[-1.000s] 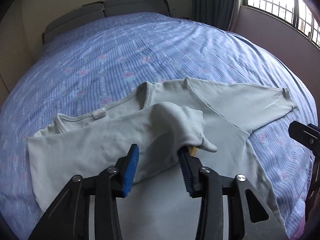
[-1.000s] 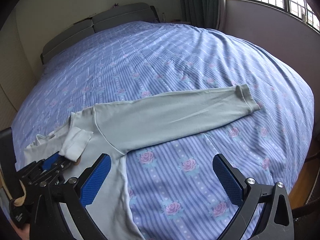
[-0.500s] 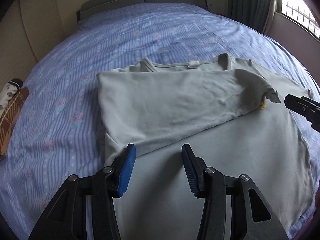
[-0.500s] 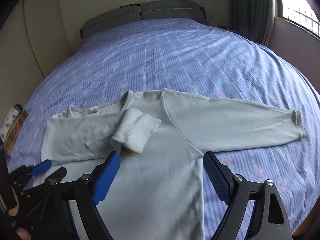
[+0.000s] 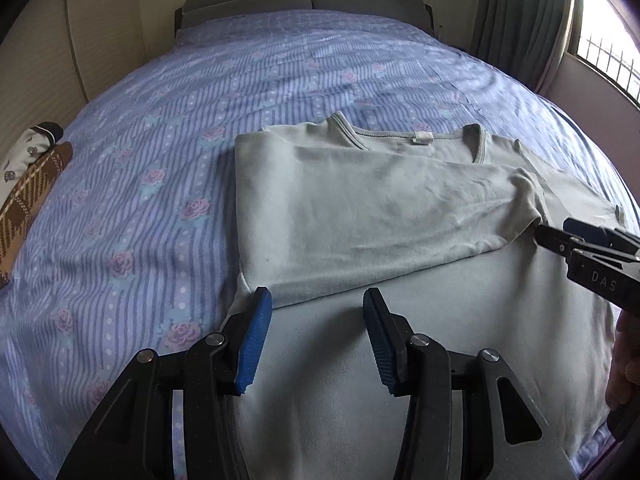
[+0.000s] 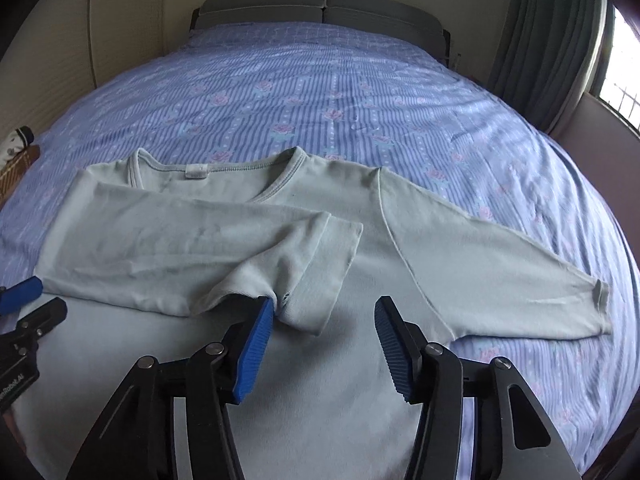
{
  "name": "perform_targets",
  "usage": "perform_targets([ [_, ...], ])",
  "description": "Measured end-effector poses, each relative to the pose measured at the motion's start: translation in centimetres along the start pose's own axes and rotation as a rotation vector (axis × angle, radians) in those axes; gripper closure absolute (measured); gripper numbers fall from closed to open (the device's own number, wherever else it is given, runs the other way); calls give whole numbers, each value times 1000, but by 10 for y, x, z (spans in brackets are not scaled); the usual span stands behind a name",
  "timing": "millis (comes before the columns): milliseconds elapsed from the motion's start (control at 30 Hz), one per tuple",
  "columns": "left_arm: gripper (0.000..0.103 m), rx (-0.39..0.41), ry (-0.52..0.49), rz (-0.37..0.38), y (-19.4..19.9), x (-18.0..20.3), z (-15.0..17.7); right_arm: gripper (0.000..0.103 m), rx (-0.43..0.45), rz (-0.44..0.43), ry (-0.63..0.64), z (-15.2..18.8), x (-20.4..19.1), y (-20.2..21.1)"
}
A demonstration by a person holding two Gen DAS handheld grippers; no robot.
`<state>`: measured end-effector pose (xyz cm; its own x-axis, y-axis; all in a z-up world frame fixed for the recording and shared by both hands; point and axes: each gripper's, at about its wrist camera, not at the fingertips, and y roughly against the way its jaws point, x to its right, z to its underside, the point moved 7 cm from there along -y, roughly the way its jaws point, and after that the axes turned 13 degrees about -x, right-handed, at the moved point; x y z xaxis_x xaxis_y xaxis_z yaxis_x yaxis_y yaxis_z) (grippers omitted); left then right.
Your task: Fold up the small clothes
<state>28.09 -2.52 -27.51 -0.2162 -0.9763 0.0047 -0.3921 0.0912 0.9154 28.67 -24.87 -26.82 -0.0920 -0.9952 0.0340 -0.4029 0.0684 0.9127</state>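
The pale green long-sleeved shirt [image 6: 280, 360] lies flat on the bed [image 6: 340, 92], one sleeve folded across its chest, while the left claw [image 5: 316, 336] hovers open over it and the right claw [image 6: 324, 344], empty, is closing beside the folded cuff [image 6: 320, 272].

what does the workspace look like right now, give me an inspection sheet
surface: bed with blue striped floral sheet
job's things: pale long-sleeved shirt lying flat; one sleeve folded across the chest, the other sleeve still spread out
clutter: patterned cloth items at the bed's edge
grippers: left gripper open, nothing between its jaws; right gripper jaws closing, empty, beside the folded sleeve's cuff
cables: nothing seen
surroundings: grey headboard, curtain, window
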Motion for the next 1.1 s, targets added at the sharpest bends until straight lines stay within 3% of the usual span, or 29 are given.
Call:
perform_targets([
  [100, 56, 10, -1, 5, 7, 2, -1, 49, -35, -120, -76, 8, 10, 0],
  [233, 51, 35, 1, 5, 18, 9, -8, 49, 6, -206, -141, -1, 26, 11],
  [367, 51, 40, 9, -2, 17, 15, -24, 49, 17, -229, -177, -17, 36, 10],
  [533, 51, 41, 39, -3, 10, 19, -47, 49, 7, -190, -201, -35, 39, -5],
  [967, 51, 33, 63, -20, 0, 17, -58, 91, 3, -264, -156, -44, 26, -25],
  [1100, 51, 37, 62, -21, 2, 19, -58, 94, 52, -214, -161, -42, 35, -11],
])
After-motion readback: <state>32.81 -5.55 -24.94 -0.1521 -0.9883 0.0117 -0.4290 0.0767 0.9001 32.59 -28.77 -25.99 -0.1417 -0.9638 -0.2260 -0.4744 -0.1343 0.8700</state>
